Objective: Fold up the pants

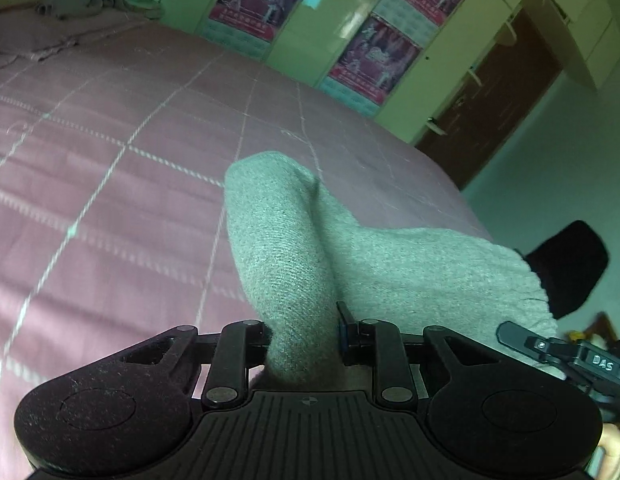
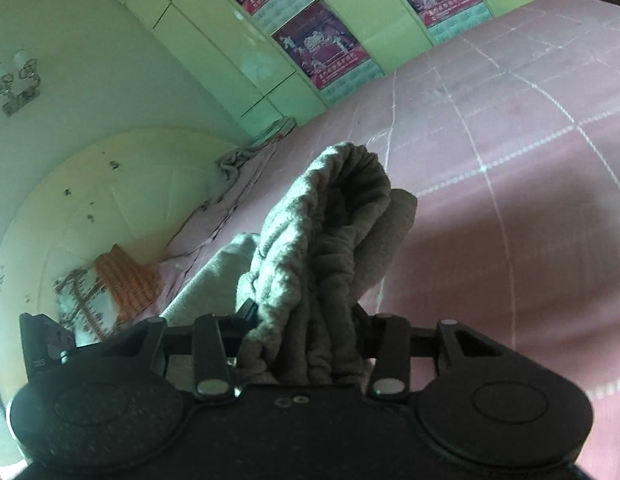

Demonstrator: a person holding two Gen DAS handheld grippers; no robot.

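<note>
1. Between the fingers of the left gripper (image 1: 305,332), a fold of the grey pants (image 1: 293,248) is pinched tight; the jaws are clenched on the knit.
2. Ahead of that gripper the fabric stands up in a rounded hump and then drapes away to its right.
3. Just right of the left gripper, the other gripper's black arm pokes into the left wrist view, with a dark shape above it at the fabric's far edge that I can't identify.
4. Over on the right gripper (image 2: 305,320), a thick gathered bunch of the pants (image 2: 330,232) is grasped, the jaws closed down on the ribbed folds.
5. That bunch rises ahead of the right gripper and flops over at its top, more cloth trailing down to its left.
6. Beyond and below both grippers lies the pink bed (image 1: 109,152), its cover crossed by pale stitched lines.
7. Far ahead of the left gripper, a crumpled blanket (image 1: 97,0) sits at the bed's far edge.
8. Past the bed stands a pale wardrobe (image 2: 229,40) with posters (image 2: 322,48) on its doors.
9. To the right gripper's left, an orange knit pillow (image 2: 125,276) leans near the rounded headboard (image 2: 109,184).
</note>
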